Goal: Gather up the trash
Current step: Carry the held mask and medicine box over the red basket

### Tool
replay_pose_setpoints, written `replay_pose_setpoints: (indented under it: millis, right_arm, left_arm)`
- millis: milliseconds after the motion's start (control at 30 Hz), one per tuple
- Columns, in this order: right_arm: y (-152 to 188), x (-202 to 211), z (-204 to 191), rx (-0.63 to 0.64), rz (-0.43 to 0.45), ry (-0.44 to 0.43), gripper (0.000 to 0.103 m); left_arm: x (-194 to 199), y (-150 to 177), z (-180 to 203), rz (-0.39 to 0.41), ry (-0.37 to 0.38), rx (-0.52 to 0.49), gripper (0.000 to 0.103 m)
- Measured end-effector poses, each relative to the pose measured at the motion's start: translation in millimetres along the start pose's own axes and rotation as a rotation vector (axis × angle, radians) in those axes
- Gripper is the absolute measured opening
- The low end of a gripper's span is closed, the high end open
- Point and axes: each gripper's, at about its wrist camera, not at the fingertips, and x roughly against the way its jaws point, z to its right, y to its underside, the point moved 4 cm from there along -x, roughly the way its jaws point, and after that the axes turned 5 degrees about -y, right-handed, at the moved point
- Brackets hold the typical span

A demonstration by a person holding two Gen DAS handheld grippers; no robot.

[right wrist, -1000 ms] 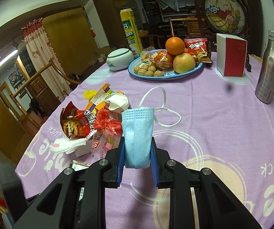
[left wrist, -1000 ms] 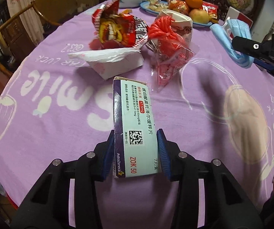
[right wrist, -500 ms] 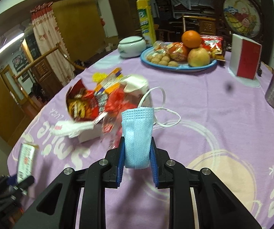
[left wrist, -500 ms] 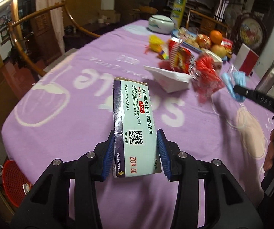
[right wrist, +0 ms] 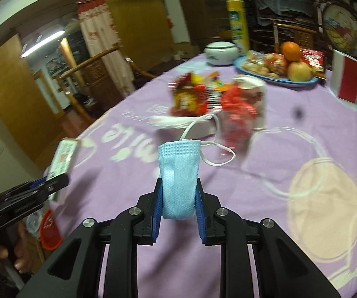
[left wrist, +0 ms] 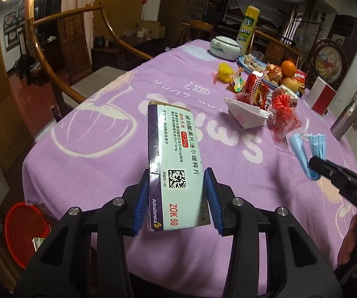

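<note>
My left gripper (left wrist: 177, 196) is shut on a white and purple medicine box (left wrist: 173, 159), held above the purple tablecloth near the table's edge. It also shows in the right wrist view (right wrist: 62, 156) at the far left. My right gripper (right wrist: 178, 198) is shut on a folded blue face mask (right wrist: 179, 173) with white ear loops, held above the table. The mask also shows in the left wrist view (left wrist: 305, 151) at the right. A red waste basket (left wrist: 23, 233) stands on the floor below the table's edge, also in the right wrist view (right wrist: 49, 231).
A pile of trash lies mid-table: a red snack bag (left wrist: 255, 89), a white paper tray (left wrist: 246, 116), a red plastic bag (left wrist: 285, 119), a yellow wrapper (left wrist: 224, 70). A fruit plate (right wrist: 275, 79), white pot (left wrist: 224, 47), steel bottle (left wrist: 344, 119) and wooden chair (left wrist: 61, 57) stand around.
Both grippers have swung left toward the table's edge, each still holding its item. The red basket on the floor has come further into view.
</note>
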Motion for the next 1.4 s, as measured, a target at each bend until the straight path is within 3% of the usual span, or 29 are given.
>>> replay_pose_setpoints:
  millis: [233,500,667,900,1067,1200,1400]
  right_arm:
    - [5,3,-55,0.078,-0.002,-0.150,0.024]
    - [15,-11,-94,0.128,-0.058,-0.255,0.024]
    - [17,-29,-134,0.178,-0.109,-0.316,0.024]
    - [25,-65,-237,0.315,-0.211,-0.479,0.024]
    - [47,-103,-315,0.435,-0.323,-0.554,0.024]
    - [77,-141,-368,0.498,-0.432,-0.593,0.024]
    - [127,-214,-407,0.529,-0.600,-0.596,0.024]
  left_arm:
    - [20,1,-20,0.045,0.007,0.031,0.043]
    - [39,6,-57,0.083,-0.059,0.063,0.043]
    - [45,16,-102,0.078,-0.113,0.134,0.043]
    - [61,45,-185,0.061,-0.219,0.258,0.043]
    - [64,80,-256,0.012,-0.317,0.384,0.043]
    - [42,119,-313,-0.100,-0.376,0.500,0.043]
    - [-2,166,-357,-0.254,-0.463,0.550,0.043]
